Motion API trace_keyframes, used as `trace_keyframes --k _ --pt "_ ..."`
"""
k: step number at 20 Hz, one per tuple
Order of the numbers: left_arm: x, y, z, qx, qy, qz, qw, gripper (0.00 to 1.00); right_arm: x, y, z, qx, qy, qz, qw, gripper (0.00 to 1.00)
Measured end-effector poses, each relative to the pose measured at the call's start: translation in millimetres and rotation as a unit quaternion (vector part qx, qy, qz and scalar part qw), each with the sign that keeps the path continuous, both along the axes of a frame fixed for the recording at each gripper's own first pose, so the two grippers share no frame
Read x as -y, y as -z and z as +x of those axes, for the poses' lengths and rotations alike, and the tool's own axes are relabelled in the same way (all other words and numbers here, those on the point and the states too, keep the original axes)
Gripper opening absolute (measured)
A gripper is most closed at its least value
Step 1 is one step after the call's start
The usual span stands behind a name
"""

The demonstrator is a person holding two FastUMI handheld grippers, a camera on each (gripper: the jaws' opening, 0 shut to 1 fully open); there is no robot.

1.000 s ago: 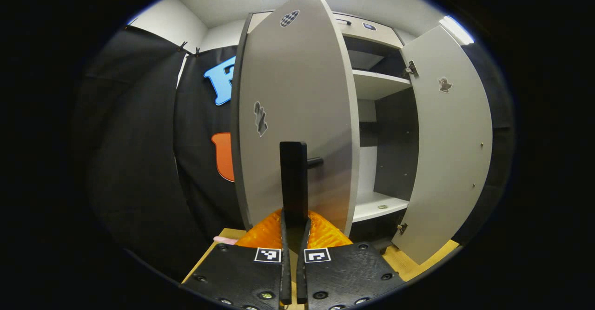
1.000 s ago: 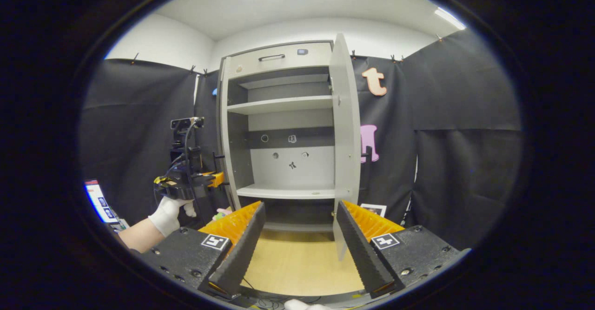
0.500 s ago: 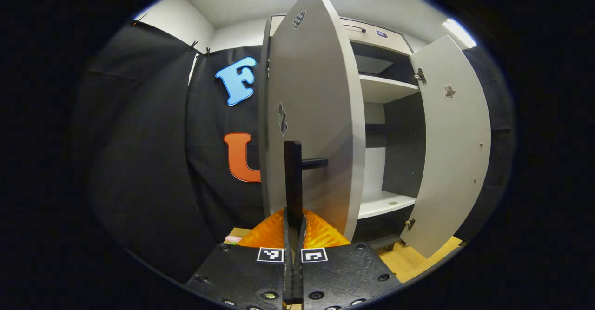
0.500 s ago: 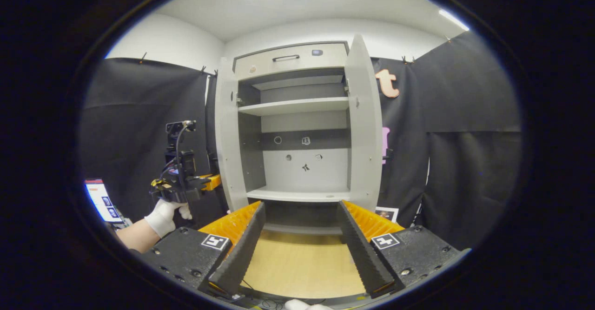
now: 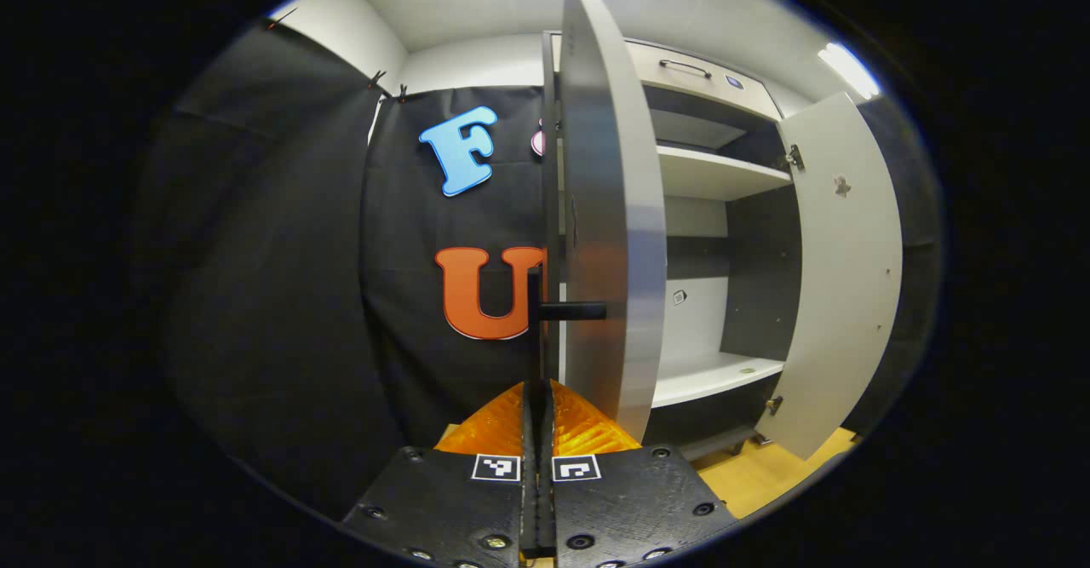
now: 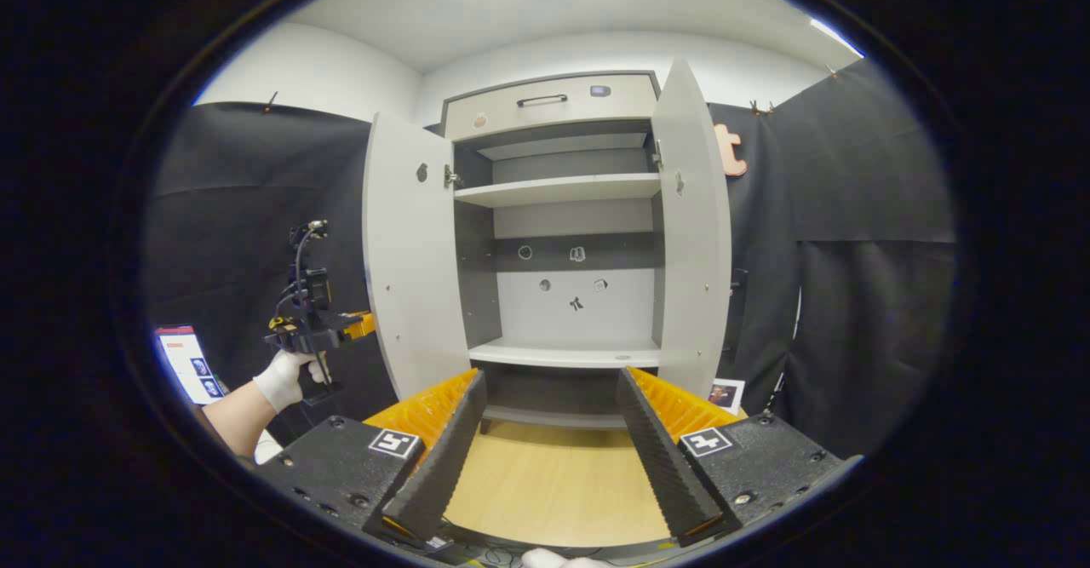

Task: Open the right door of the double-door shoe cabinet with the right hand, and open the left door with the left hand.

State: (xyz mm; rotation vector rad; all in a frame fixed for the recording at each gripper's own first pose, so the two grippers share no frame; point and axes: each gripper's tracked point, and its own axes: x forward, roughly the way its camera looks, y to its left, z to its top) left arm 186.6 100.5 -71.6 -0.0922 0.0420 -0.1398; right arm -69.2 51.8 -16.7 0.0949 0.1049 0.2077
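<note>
In the left gripper view, the left gripper (image 5: 537, 406) sits closest, its two fingers pressed together on the dark vertical bar of the left door's handle (image 5: 535, 329), which rises from between them. A short stub joins that bar to the left door (image 5: 609, 236) just above the fingertips. The door is swung far out and seen nearly edge-on, standing upright as a tall grey slab. Past it, the shoe cabinet (image 5: 707, 176) stands open, with an upper shelf and a lower shelf visible, and a drawer with a dark handle across the top. Farther to the right, the right door (image 5: 843, 270) hangs wide open on its hinges, its inner face turned to the camera.

In the right gripper view, the right gripper (image 6: 549, 432) is nearest, fingers spread wide apart with nothing between them, above a pale wooden floor (image 6: 553, 491). Beyond it the shoe cabinet faces the camera squarely, both doors folded outward on either side of the opening. A few small marks sit on the back panel; what they are is too small to tell. Off to the left, a gloved hand (image 6: 285, 379) holds the left gripper at the outer side of the left door, though the grip on the handle itself is hidden from this side. A small card stands on the floor by the cabinet's right foot.
</note>
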Motion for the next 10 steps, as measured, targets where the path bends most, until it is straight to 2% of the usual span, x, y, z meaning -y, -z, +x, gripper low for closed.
trace_keyframes --k 1,3,10 --pt "1.4 0.8 -1.4 0.001 0.009 0.009 1.0 0.0 -0.4 -0.7 0.2 0.0 0.001 -0.001 1.0 0.96" --pt "-0.9 2.3 -1.8 0.006 0.003 0.052 0.999 0.0 -3.0 -2.8 0.6 0.002 0.001 -0.002 1.0 0.96" --pt "-1.8 2.6 -2.1 0.004 -0.006 0.044 0.999 0.0 -7.3 -2.5 3.6 -0.001 -0.005 -0.004 1.0 0.96"
